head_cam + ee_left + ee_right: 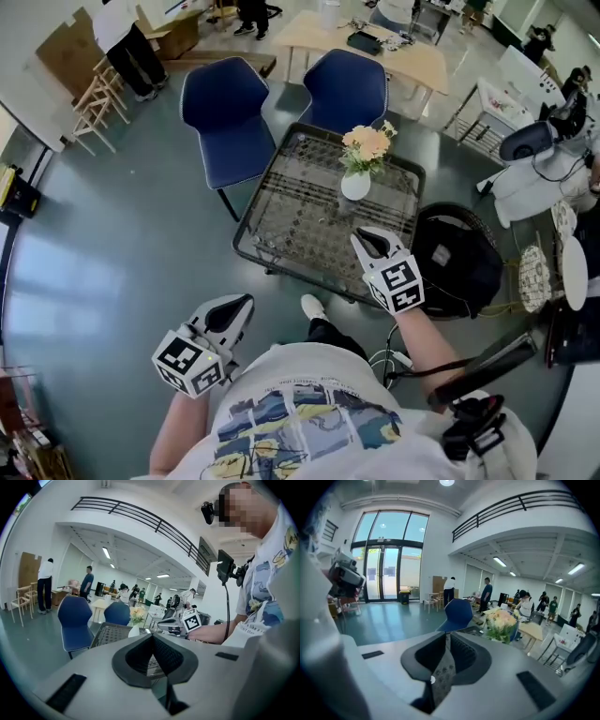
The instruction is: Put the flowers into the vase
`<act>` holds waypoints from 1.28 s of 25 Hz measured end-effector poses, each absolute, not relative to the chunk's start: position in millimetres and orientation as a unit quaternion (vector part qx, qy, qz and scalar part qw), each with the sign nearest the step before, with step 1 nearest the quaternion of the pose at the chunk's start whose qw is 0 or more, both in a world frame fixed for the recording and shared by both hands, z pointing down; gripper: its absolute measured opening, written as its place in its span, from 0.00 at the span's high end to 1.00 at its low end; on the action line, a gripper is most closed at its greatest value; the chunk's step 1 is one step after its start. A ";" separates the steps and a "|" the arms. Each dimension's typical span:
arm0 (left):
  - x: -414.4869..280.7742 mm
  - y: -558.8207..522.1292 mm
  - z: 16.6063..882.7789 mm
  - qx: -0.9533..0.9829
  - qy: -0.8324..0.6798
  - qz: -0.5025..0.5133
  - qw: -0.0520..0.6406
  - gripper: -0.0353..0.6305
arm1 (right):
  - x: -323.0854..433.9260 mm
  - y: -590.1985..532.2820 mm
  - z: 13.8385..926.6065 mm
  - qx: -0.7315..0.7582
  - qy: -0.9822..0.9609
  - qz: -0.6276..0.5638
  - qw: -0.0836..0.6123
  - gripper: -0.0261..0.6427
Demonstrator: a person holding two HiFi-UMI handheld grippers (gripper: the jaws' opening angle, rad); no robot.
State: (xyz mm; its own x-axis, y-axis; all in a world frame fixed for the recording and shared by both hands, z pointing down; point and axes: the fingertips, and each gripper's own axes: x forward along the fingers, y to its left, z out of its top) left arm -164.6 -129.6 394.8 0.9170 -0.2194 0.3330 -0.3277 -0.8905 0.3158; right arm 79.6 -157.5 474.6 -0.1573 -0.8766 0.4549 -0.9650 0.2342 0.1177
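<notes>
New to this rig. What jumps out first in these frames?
Peach flowers stand in a white vase, right of centre on the wire-mesh table. Two blue chairs sit behind it. The right gripper hovers over the table's near edge; the left gripper hangs low beside the person's shirt.

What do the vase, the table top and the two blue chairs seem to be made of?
Vase: probably glazed ceramic; it looks white, smooth and opaque.
Table top: likely clear glass over a wire grid in a dark metal frame; the floor shows through.
Chairs: blue moulded shells, plastic or fabric-covered, too small to tell which; one thin dark leg, probably metal.
</notes>
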 end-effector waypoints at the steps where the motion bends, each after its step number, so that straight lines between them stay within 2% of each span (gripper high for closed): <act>1: -168.6 -124.3 395.8 0.962 -0.135 0.144 0.188 0.94 | 61.7 -146.7 476.1 0.597 -0.764 0.112 0.219 0.91; 3: -174.9 -111.3 397.0 0.964 -0.117 0.138 0.198 0.94 | 25.6 -127.1 477.5 0.568 -0.783 0.131 0.217 0.94; 8: -188.5 -80.9 402.9 0.966 -0.084 0.140 0.200 0.94 | -45.1 -80.7 473.9 0.526 -0.809 0.153 0.211 0.94; 12: -200.2 -61.2 411.9 0.966 -0.069 0.147 0.201 0.94 | -85.3 -52.0 469.0 0.509 -0.816 0.116 0.248 0.95; 22: -224.4 -25.5 421.2 0.966 -0.054 0.154 0.201 0.94 | -139.6 -16.9 467.6 0.482 -0.831 0.122 0.248 0.95; 32: -234.6 -24.8 429.4 0.965 -0.080 0.167 0.185 0.94 | -157.4 -15.2 456.5 0.467 -0.844 0.110 0.240 0.95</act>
State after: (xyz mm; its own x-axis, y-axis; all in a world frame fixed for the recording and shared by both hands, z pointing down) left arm -234.6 -24.8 429.4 0.9316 -0.0921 0.3515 -0.2157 -0.9187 0.3308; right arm -157.4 -15.2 456.5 -0.4491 -0.7349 0.5081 -0.8407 0.5401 0.0381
